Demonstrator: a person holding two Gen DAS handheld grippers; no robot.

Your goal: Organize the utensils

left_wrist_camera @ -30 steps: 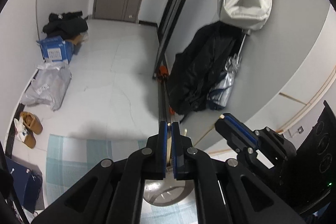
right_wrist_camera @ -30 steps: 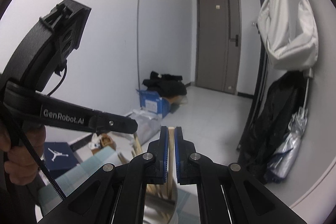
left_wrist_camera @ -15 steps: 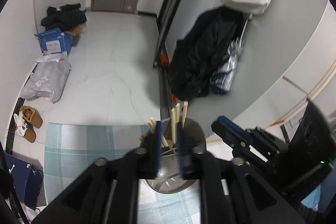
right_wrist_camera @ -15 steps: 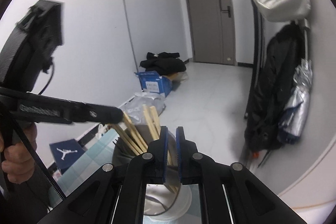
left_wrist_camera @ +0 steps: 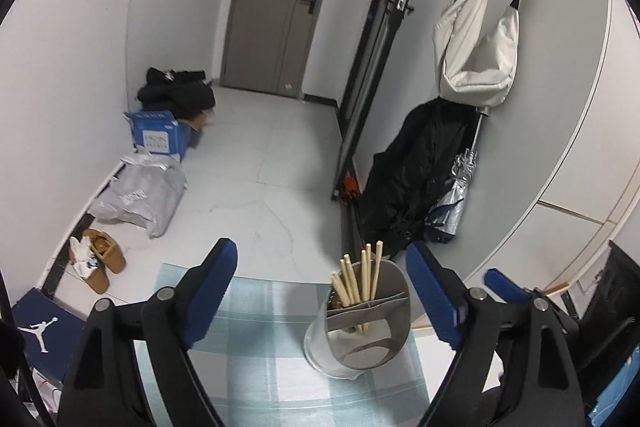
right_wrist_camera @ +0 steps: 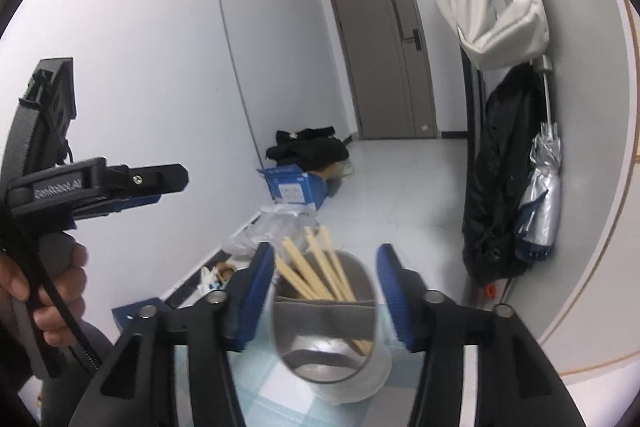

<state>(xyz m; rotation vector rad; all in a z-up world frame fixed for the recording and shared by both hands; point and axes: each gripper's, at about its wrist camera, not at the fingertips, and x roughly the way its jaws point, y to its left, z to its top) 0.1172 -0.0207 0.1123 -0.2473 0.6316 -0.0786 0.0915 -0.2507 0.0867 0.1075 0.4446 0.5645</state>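
Note:
A shiny metal utensil holder (left_wrist_camera: 360,339) stands on a pale blue checked cloth (left_wrist_camera: 260,355), with several wooden chopsticks (left_wrist_camera: 362,277) leaning in its back compartment. My left gripper (left_wrist_camera: 320,247) hangs above and behind it. Its jaws are opening wide and its pads touch nothing. In the right wrist view the holder (right_wrist_camera: 324,331) and chopsticks (right_wrist_camera: 316,267) show in the gap of my right gripper (right_wrist_camera: 324,249). Those jaws are opening too, and the pads stay off the sticks. My left gripper (right_wrist_camera: 168,189) shows at the left, held by a hand (right_wrist_camera: 48,275). The right gripper's blue tip (left_wrist_camera: 498,279) shows in the left wrist view.
The table's far edge drops to a white tiled floor. On it lie a blue box (left_wrist_camera: 158,137), a grey bag (left_wrist_camera: 140,195) and shoes (left_wrist_camera: 98,259). A black coat (left_wrist_camera: 416,179), a folded umbrella (left_wrist_camera: 456,195) and a white bag (left_wrist_camera: 476,51) hang on the right wall.
Both grippers were shut on chopsticks over the holder. Both have since opened and drawn back, and the chopsticks now stand in the holder.

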